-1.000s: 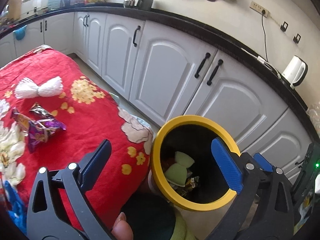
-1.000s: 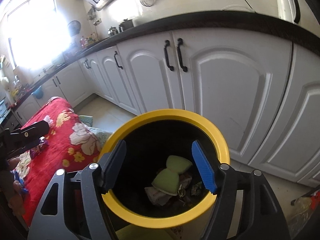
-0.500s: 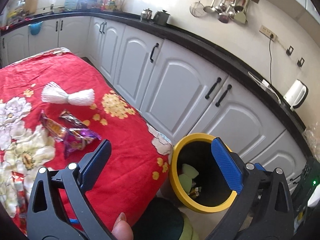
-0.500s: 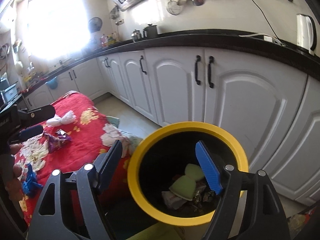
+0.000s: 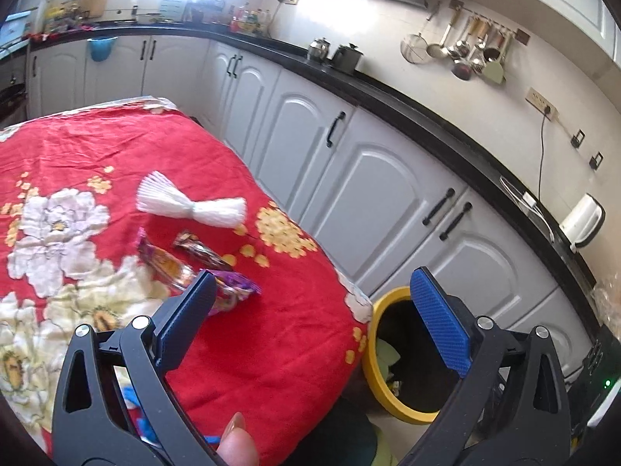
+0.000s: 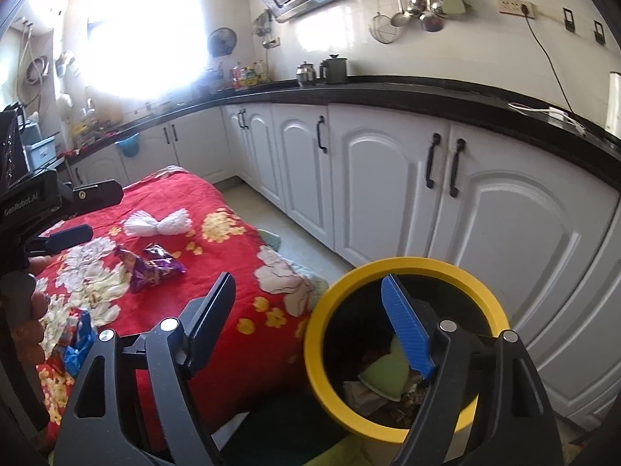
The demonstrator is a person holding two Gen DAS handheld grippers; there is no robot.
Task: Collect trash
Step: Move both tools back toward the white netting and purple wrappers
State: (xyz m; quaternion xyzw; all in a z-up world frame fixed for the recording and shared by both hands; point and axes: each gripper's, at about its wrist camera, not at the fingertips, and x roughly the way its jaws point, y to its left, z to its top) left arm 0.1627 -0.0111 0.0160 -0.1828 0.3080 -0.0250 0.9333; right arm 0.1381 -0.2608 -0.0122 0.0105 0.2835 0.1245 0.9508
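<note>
A black bin with a yellow rim (image 5: 368, 353) (image 6: 318, 322) stands on the floor beside the table and holds trash, a green piece among it (image 6: 388, 374). Purple snack wrappers (image 5: 202, 268) (image 6: 149, 266) and a white foam net (image 5: 192, 204) (image 6: 157, 223) lie on the red flowered cloth (image 5: 116, 155) (image 6: 217, 272). A blue wrapper (image 6: 79, 339) lies near the table's front. My left gripper (image 5: 310, 310) is open and empty above the table's near corner. My right gripper (image 6: 310, 303) is open and empty above the bin's left rim.
White cabinets (image 5: 388, 194) under a black counter (image 5: 427, 116) run along the far side, with a narrow strip of floor (image 6: 295, 240) between them and the table. A white kettle (image 5: 584, 219) stands on the counter. Utensils (image 6: 423, 4) hang on the wall.
Both grippers have risen and drawn back from the bin toward the table. The bin now looks smaller, and more of the table and its wrappers shows. Both stay open.
</note>
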